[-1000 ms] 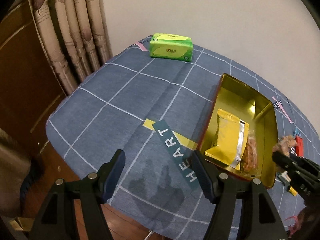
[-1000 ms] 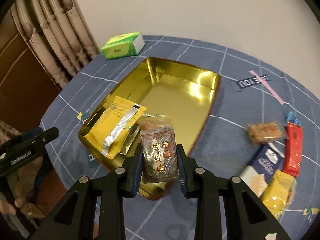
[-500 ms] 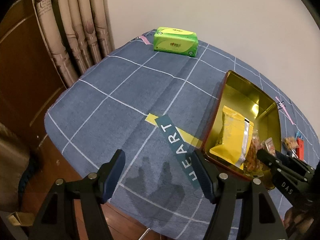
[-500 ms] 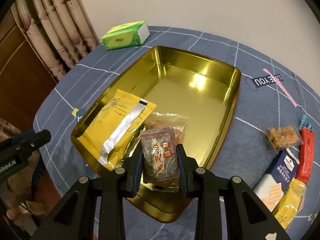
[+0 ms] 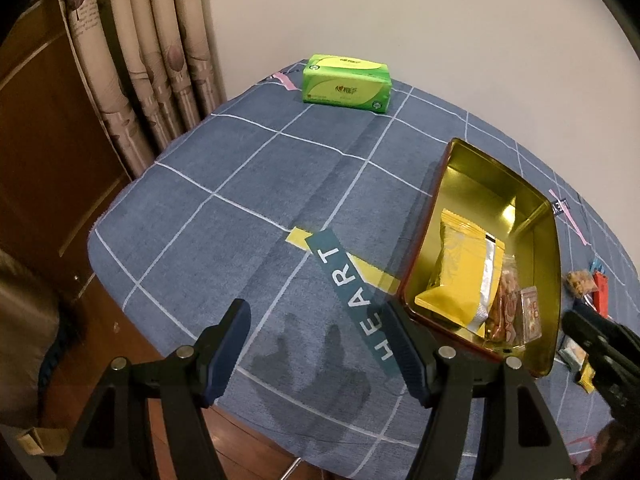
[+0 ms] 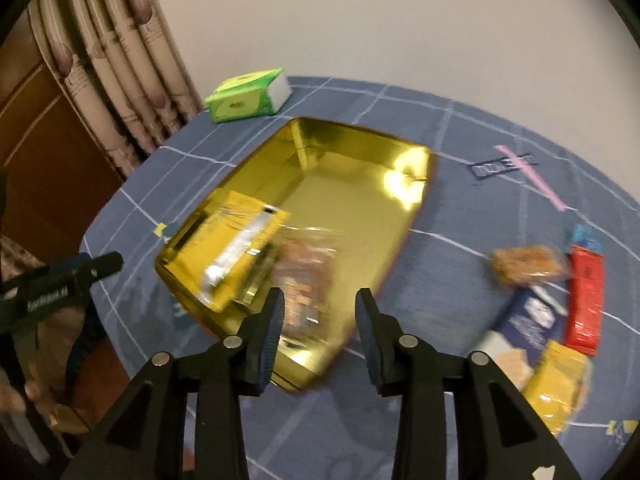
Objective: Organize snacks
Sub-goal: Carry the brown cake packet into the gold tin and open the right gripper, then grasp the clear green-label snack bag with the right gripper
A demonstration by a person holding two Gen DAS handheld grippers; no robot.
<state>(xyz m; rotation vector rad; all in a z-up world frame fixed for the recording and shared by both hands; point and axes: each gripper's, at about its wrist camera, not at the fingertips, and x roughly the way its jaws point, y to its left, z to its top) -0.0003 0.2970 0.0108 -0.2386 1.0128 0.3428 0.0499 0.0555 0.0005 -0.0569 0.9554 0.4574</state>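
A gold tin (image 5: 554, 240) (image 6: 360, 136) sits on the blue checked tablecloth. Inside it lie a yellow pouch (image 5: 460, 272) (image 6: 236, 236), a clear bag of orange snacks (image 5: 506, 300) and a small dark red packet (image 5: 530, 314). My right gripper (image 6: 320, 296) hangs over the tin's near corner. Its jaws are opening and no pad touches the blurred packet (image 6: 304, 304) below them. My left gripper (image 5: 315, 306) is open and empty over the cloth, just left of the tin. More snacks lie right of the tin: a red bar (image 6: 586, 296), a blue box (image 6: 528, 320), a yellow pouch (image 6: 560, 384) and a clear bag (image 6: 528, 264).
A green tissue pack (image 5: 346, 84) (image 6: 248, 96) lies at the table's far edge, by the curtain (image 5: 160, 60). A wooden door stands at the left. The table's near edge drops off below my left gripper. A person's hand (image 6: 16, 396) holds the left gripper's handle.
The right gripper's jaws have spread and let go of the dark red packet, which now lies in the tin. The right gripper has drawn back from the tin. The left gripper stays open.
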